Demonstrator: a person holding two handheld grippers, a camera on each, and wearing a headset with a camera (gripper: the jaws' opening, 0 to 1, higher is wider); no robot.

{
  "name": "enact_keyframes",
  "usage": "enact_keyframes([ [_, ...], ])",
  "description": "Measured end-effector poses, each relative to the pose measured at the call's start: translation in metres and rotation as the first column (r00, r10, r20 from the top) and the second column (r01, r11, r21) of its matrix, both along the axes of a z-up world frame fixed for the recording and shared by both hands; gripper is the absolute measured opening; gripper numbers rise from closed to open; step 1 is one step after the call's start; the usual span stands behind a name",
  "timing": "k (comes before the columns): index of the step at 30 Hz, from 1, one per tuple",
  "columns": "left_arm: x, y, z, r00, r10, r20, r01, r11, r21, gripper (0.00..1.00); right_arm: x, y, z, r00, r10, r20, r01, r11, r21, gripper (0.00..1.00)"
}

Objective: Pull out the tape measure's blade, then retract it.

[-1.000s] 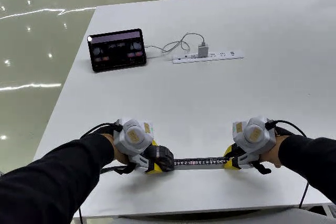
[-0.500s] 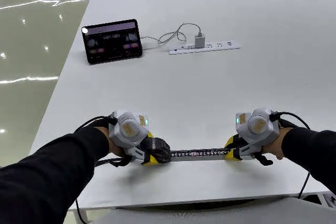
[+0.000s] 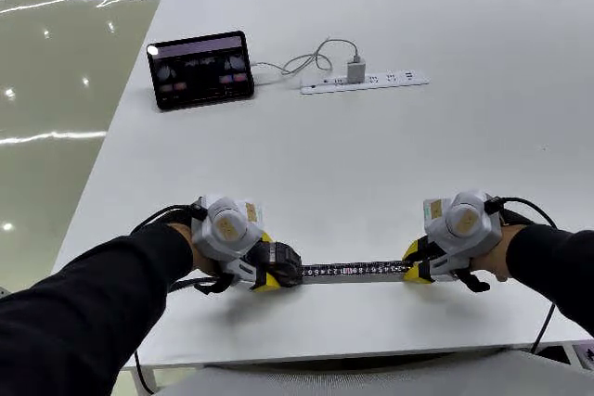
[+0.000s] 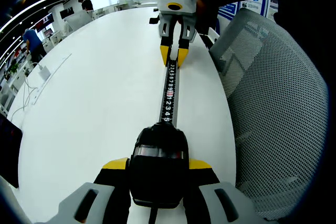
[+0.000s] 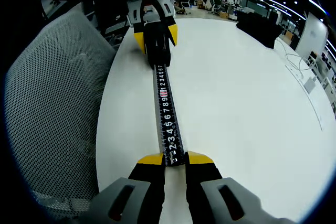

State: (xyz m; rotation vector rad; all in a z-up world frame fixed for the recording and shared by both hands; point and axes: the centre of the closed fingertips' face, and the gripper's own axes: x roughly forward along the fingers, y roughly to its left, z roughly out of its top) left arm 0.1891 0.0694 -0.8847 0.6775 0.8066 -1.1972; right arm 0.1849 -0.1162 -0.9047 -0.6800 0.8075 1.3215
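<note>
Left fingers: the left gripper [image 4: 157,163] clamps the tape measure [image 4: 157,179] by its black body.
Right fingers: the right gripper [image 5: 174,159] pinches the blade [image 5: 167,114] at its tip.
Change: right gripper farther toward 3 o'clock than a second ago; more blade out, so pull-out looks nearly done, retraction pending.
Look: blade dark, white numerals, flat on the surface [image 3: 371,164], at 6 o'clock in head view.
</note>
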Motion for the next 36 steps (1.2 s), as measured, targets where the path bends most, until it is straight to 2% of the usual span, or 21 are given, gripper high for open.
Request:
enact_keyframes([
  [28, 0.000, 0.000, 0.000, 1.000, 0.003, 0.000, -0.003, 1.000, 0.000, 0.35, 0.001, -0.017, -0.002, 1.000, -0.013, -0.004, 0.013, 1.000, -0.005, 0.09],
  [36, 0.000, 0.000, 0.000, 1.000, 0.008, 0.004, -0.008, 1.000, -0.002, 0.35, 0.001, -0.022, -0.001, 1.000, -0.003, 0.001, 0.003, 1.000, -0.020, 0.09],
])
